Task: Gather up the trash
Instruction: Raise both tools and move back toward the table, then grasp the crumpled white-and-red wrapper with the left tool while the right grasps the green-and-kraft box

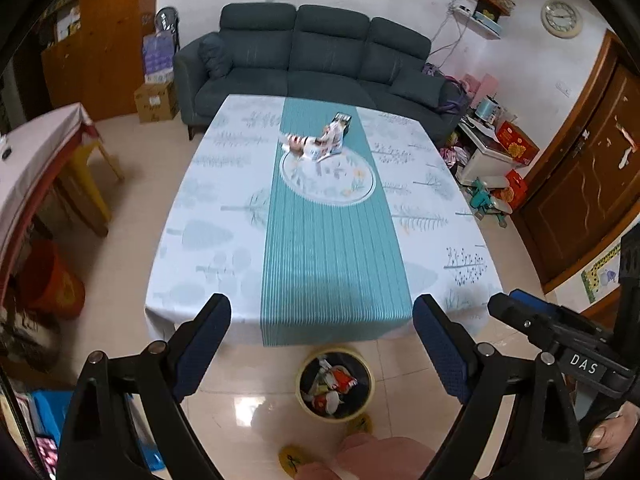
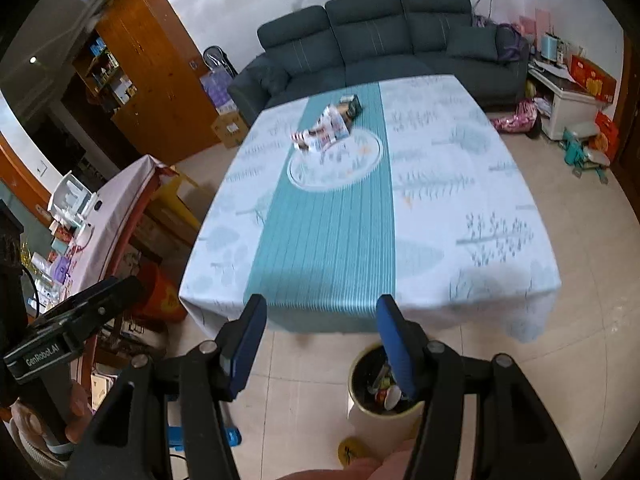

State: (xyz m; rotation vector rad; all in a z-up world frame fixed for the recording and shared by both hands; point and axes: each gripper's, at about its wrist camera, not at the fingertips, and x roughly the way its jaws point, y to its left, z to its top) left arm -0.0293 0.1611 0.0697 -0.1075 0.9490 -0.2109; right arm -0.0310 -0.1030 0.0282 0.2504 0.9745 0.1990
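A small heap of crumpled wrappers point(image 1: 310, 145) point(image 2: 320, 134) and a dark carton point(image 1: 344, 122) point(image 2: 350, 106) lie on the far half of the table's teal runner. A cream trash bin point(image 1: 335, 384) point(image 2: 384, 390) holding several bits of litter stands on the floor below the table's near edge. My left gripper point(image 1: 322, 338) hangs high over the near edge, jaws wide apart and empty. My right gripper point(image 2: 320, 340) is likewise open with nothing between its fingers; its right finger point(image 2: 394, 344) overlaps the bin's rim in the view.
The table point(image 1: 224, 216) point(image 2: 460, 184) wears a white and teal cloth. A dark sofa point(image 1: 312, 56) stands behind it. A side table point(image 1: 36, 152) and an orange bucket point(image 1: 50, 280) are at left, boxes and clutter point(image 1: 496, 160) at right. The person's knee point(image 1: 380, 456) shows at the bottom.
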